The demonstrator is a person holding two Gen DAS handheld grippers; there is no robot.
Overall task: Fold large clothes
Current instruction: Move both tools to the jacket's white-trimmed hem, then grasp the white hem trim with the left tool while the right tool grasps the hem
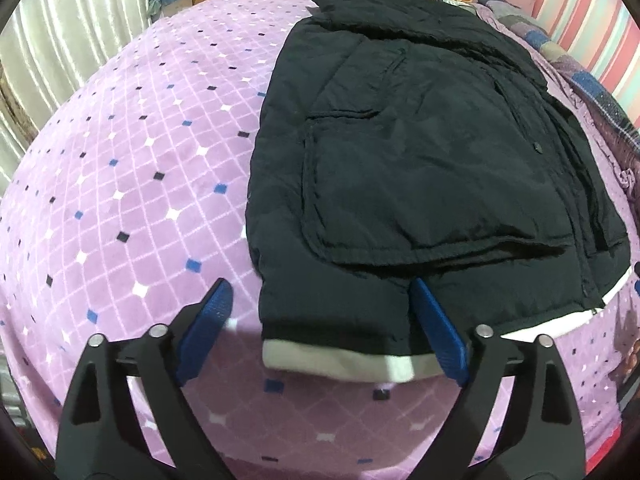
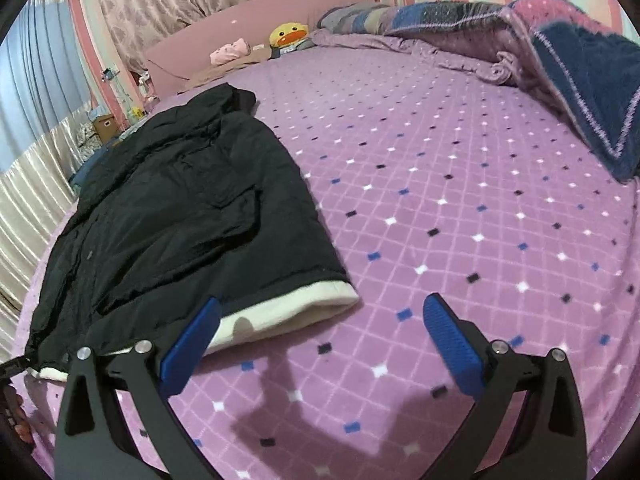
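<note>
Black jacket (image 1: pixel 420 152) lies flat on the bed (image 1: pixel 120 200), which has a purple diamond-check cover. White hem band (image 1: pixel 340 360) faces the cameras and the collar end points away, toward 12 o'clock. Both sleeves look folded in over the front; one pocket flap is visible on top.

Left claw (image 1: pixel 322 334): jaws spread wide, gripping nothing. It sits low over the near-left hem corner. In the left wrist view the hem corner lies between the blue pads (image 1: pixel 208 320), with the right-hand pad over the black fabric at about 5 o'clock from the jacket's centre. Can't tell whether that pad touches the cloth.

Right claw (image 2: pixel 320 340): also wide, nothing in it. In the right wrist view the jacket (image 2: pixel 180 216) fills the 9–11 o'clock area, and its white hem corner (image 2: pixel 304 308) ends just beside the claw's left-hand pad. The right-hand pad is over bare cover, well apart from the jacket. Claw shadow falls on the cover below it.

Background: yellow duck plush (image 2: pixel 289 35) and a pink plush (image 2: pixel 231 50) sit at 12 o'clock by the headboard. A bunched blue and purple blanket (image 2: pixel 580 72) lies at 2 o'clock.
</note>
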